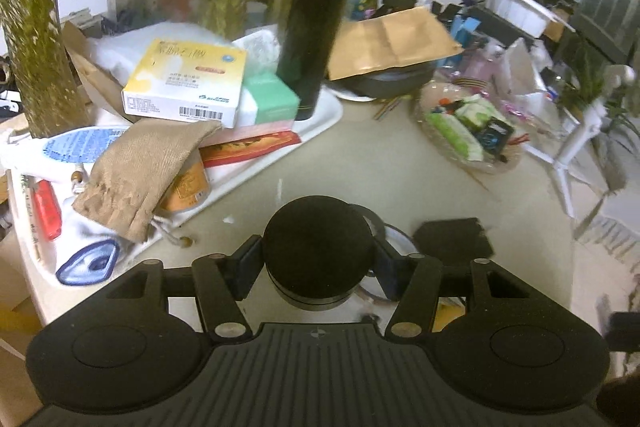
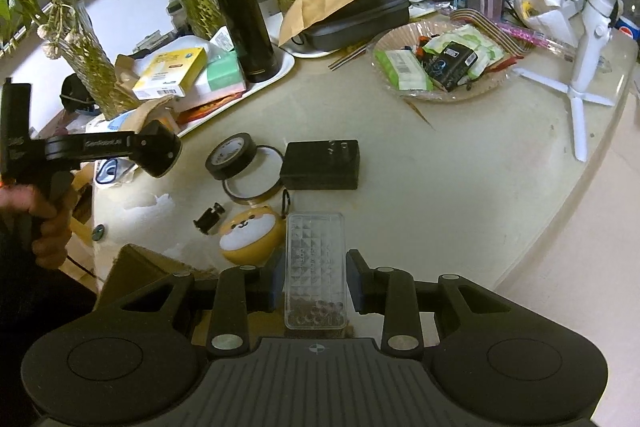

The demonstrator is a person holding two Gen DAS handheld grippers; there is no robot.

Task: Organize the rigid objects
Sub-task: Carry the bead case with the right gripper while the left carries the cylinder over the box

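My left gripper (image 1: 318, 261) is shut on a round black puck-shaped case (image 1: 318, 243), held above the table. The right wrist view shows that gripper (image 2: 160, 155) at the left, in a person's hand. My right gripper (image 2: 316, 281) is shut on a clear plastic box (image 2: 316, 267) with small dark beads at its near end. On the table ahead lie a black tape roll (image 2: 230, 157), an amber tape ring (image 2: 252, 187), a black adapter block (image 2: 320, 165), a dog-face case (image 2: 250, 237) and a small black fitting (image 2: 210, 219).
A white tray (image 1: 324, 123) at the left holds a black flask (image 1: 316, 27), boxes and a beige pouch (image 1: 140, 171). Glass vases with plants stand behind. A bowl of packets (image 2: 440, 59) and a white tripod (image 2: 580, 99) sit at the right. A cardboard box (image 2: 136, 267) is nearby.
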